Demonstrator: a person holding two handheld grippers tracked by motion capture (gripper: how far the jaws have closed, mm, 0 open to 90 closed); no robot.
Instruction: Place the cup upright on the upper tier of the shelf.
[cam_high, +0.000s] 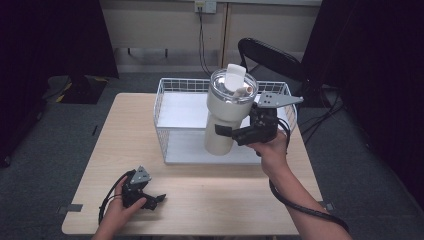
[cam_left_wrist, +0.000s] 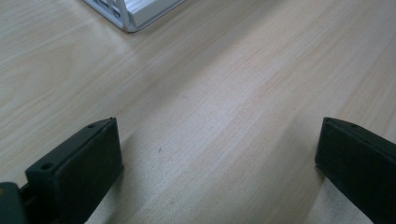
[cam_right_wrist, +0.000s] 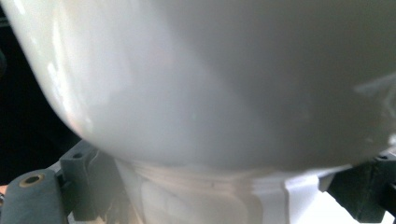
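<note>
Left gripper (cam_high: 159, 199) rests on counter (cam_high: 210, 200), near front-left edge, jaws wide apart, holding nothing. Wire basket (cam_high: 162, 107) sits mid-counter. Tumbler (cam_high: 225, 117), upright, held above basket's front part; right gripper (cam_high: 226, 132) jaws clamp its narrow lower body.

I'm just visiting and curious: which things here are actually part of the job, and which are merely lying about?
In the job:
- white tumbler, clamped in the right claw
- white wire basket, under and around the tumbler

Lying about:
- left claw, open, resting on the wooden table
- black chair behind the table
</note>
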